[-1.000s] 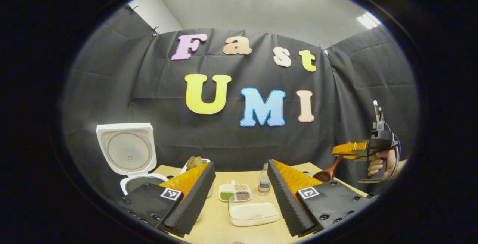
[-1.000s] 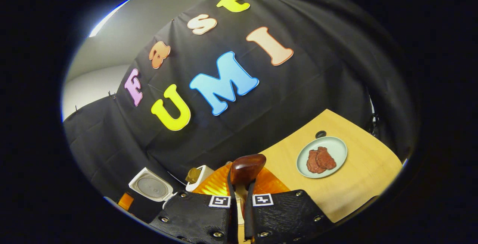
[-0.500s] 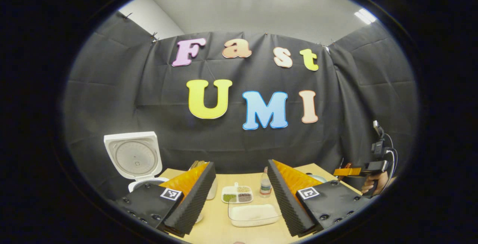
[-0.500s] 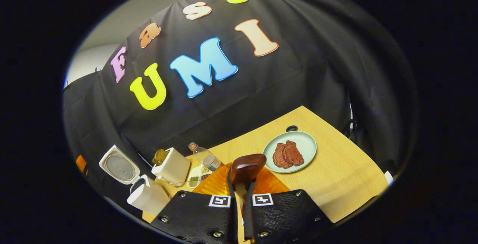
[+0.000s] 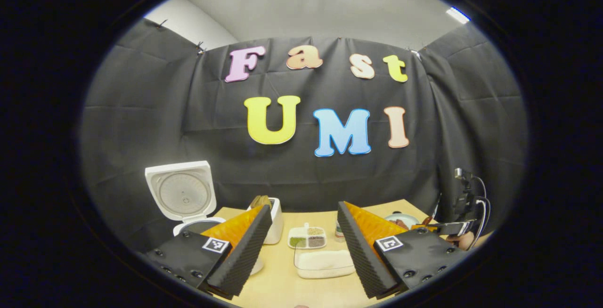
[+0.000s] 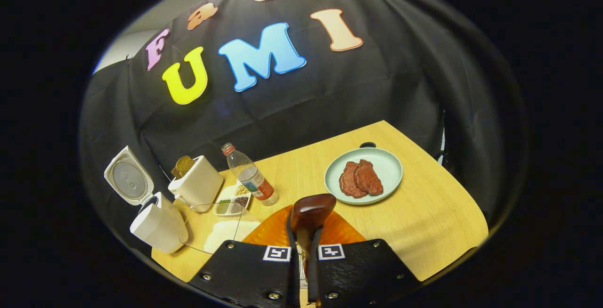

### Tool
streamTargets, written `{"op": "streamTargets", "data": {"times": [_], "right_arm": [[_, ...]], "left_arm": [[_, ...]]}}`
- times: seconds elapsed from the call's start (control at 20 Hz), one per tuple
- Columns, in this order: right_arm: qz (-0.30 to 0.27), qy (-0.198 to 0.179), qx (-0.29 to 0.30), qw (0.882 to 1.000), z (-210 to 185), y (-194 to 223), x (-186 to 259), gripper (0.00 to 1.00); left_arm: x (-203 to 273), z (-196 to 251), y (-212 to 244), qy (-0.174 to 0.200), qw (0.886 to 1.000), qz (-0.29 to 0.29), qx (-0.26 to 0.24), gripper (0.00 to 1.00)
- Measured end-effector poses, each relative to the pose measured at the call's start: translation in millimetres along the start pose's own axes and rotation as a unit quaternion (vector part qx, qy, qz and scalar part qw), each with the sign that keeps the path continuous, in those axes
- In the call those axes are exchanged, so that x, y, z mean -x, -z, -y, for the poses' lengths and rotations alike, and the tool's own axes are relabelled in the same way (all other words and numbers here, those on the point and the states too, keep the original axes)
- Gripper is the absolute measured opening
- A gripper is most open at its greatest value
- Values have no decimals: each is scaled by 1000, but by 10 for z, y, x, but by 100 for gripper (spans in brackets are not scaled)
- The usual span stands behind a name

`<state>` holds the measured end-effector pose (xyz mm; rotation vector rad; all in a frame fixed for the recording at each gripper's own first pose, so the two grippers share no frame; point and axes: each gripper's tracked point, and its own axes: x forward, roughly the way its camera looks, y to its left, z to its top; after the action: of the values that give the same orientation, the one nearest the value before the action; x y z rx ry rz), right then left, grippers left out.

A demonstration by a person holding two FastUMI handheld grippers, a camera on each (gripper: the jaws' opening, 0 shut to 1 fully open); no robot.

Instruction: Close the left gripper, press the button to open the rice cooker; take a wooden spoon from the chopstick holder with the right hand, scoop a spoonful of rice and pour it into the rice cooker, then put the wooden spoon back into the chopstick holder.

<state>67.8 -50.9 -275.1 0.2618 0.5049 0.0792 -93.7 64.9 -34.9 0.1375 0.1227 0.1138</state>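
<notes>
Spoon point(image 6: 312, 210): its dark wooden bowl sticks up just past the right gripper point(image 6: 304, 251), whose fingers are pressed together on the handle, above the near part of the table point(image 6: 438, 223). To its left in the right gripper view lies a clear tray of rice point(image 6: 221, 232), with a small divided dish point(image 6: 233, 202) behind it and a bottle point(image 6: 249, 176) leaning beside that. A white holder point(image 6: 198, 188) with brown utensils in it stands further left, and the cooker point(image 6: 158, 225) sits at the table's left edge with its lid point(image 6: 125, 178) raised. A plate point(image 6: 391, 176) with two pieces of meat point(image 6: 360, 181) rests to the spoon's right.

In the left gripper view, the left gripper point(image 5: 304, 247) hangs with its fingers spread wide and nothing between them, above the rice tray point(image 5: 325, 265). The cooker point(image 5: 198, 225) stands open at left, the holder point(image 5: 273, 218) next to it. At far right a hand point(image 5: 464, 239) holds the right gripper point(image 5: 443, 227) low by the table edge.
</notes>
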Motion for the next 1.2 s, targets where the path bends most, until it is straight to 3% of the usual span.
{"op": "streamTargets", "data": {"times": [0.3, 0.4, 0.5, 0.6, 0.85, 1.2], "right_arm": [[16, 24, 4, 1000, 150, 134, -49, 9], [26, 24, 24, 999, 224, 86, 90, 20], [44, 64, 59, 995, 476, 16, 154, 44], [70, 86, 75, 991, 561, -154, 365, 100], [156, 90, 120, 976, 362, -848, 1044, 99], [209, 41, 130, 968, -249, -1477, 1544, 98]], "left_arm": [[7, -42, 43, -3, 1000, -5, 2, 96], [-18, -7, 41, 6, 1000, -3, 4, 96], [-71, 52, 54, 17, 1000, -3, 7, 96], [-137, 114, 58, 28, 1000, -2, 13, 96], [-269, 323, 43, 56, 998, 1, 20, 96], [-347, 259, -36, 59, 998, 9, 19, 96]]}}
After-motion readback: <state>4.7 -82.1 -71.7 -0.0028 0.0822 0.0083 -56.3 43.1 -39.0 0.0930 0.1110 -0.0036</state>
